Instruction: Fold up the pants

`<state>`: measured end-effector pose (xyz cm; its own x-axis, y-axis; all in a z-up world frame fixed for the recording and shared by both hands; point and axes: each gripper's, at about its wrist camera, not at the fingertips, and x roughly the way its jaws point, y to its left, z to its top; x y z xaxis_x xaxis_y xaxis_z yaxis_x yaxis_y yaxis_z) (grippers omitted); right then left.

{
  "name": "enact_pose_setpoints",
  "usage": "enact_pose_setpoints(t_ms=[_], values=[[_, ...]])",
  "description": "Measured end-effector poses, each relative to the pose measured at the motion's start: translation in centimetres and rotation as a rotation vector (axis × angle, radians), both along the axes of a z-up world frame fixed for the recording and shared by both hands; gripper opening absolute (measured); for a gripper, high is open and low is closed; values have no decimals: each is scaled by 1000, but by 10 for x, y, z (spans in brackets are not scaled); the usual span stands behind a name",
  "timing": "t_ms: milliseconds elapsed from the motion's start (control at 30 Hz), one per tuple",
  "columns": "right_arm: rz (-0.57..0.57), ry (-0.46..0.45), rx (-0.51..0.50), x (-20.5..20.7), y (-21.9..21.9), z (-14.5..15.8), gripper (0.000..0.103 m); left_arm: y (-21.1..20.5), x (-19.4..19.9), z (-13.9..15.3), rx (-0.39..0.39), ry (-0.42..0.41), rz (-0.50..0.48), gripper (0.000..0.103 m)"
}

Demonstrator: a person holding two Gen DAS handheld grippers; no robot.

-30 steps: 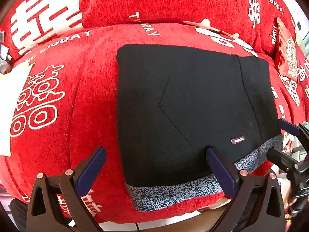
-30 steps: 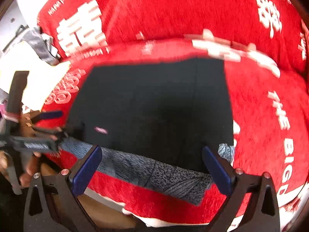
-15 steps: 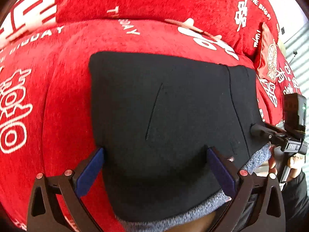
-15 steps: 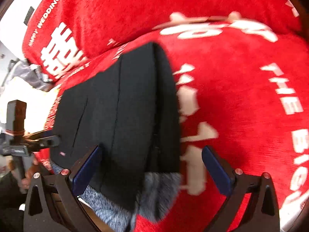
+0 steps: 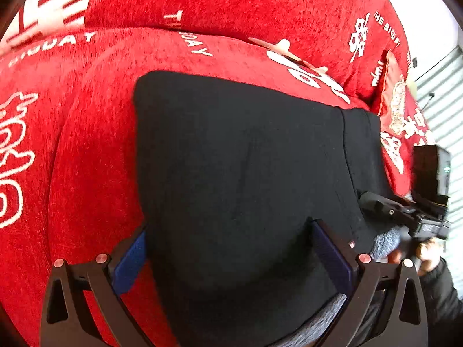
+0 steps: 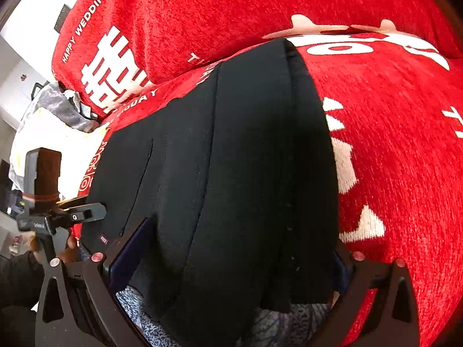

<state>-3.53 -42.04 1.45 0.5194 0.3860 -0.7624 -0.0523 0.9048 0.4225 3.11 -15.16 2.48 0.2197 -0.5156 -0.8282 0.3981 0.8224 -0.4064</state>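
Observation:
Black pants lie folded flat on the red sofa cover, their grey speckled waistband at the near edge. My left gripper stands wide open low over the near left part. Its left pad is at the pants' left edge and its right pad is over the cloth. My right gripper straddles the right part of the pants, jaws wide and closing, with cloth and waistband between them. Each view shows the other gripper at its side: the right gripper and the left gripper.
The red cover carries white characters and runs up the backrest. A red printed cushion leans at the right end. White and grey bags lie past the left end. A person's hand holds the right gripper's handle.
Both grippers came down closer to the pants' waistband end. The right view swung toward the pants' right edge, which now lies between its jaws. The pants have not moved.

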Motion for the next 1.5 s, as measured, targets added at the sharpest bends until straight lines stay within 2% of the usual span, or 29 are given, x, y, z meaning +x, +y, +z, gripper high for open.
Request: enact_pose_setpoints(t_ms=[67, 167, 200, 267, 333, 400, 467, 567, 733, 900, 1100, 1200, 1233, 1267, 1367, 1400, 1500], values=[[-5, -11, -17, -3, 3, 7, 88, -3, -5, 9, -8, -18, -14, 80], [2, -28, -56, -10, 11, 19, 70, -6, -9, 20, 16, -40, -21, 65], [3, -28, -62, -10, 15, 23, 64, -7, -10, 24, 23, -47, -17, 63], [0, -31, -111, -11, 26, 34, 61, -4, -12, 31, 7, -62, -1, 53], [9, -49, -151, -11, 38, 45, 59, 3, -14, 39, -13, -69, 4, 48], [20, -72, -158, -14, 49, 58, 55, 10, -16, 48, -38, -73, 8, 48], [34, -93, -162, -15, 60, 71, 54, 14, -18, 57, -62, -81, 2, 48], [64, -112, -169, -12, 80, 86, 54, 19, -22, 68, -28, -96, 9, 48], [107, -117, -134, -3, 113, 92, 53, 59, -17, 73, -32, -84, 83, 48], [159, -125, -114, 5, 152, 94, 53, 102, -16, 81, -4, -114, 139, 48], [183, -57, -58, 23, 182, 75, 53, 136, -2, 65, 11, -66, 205, 48], [166, -48, -96, 31, 185, 63, 53, 137, 7, 37, 67, -7, 207, 48], [148, -30, -100, 35, 181, 58, 53, 136, 9, 26, 88, 5, 206, 52], [130, -12, -104, 38, 176, 53, 55, 137, 10, 21, 92, 9, 208, 62], [86, 50, -72, 42, 156, 37, 68, 144, 18, 13, 63, 31, 242, 75], [72, 66, -60, 42, 151, 33, 75, 146, 19, 12, 57, 38, 247, 77], [26, 110, -15, 39, 141, 31, 80, 153, 21, 17, 53, 41, 253, 77]])
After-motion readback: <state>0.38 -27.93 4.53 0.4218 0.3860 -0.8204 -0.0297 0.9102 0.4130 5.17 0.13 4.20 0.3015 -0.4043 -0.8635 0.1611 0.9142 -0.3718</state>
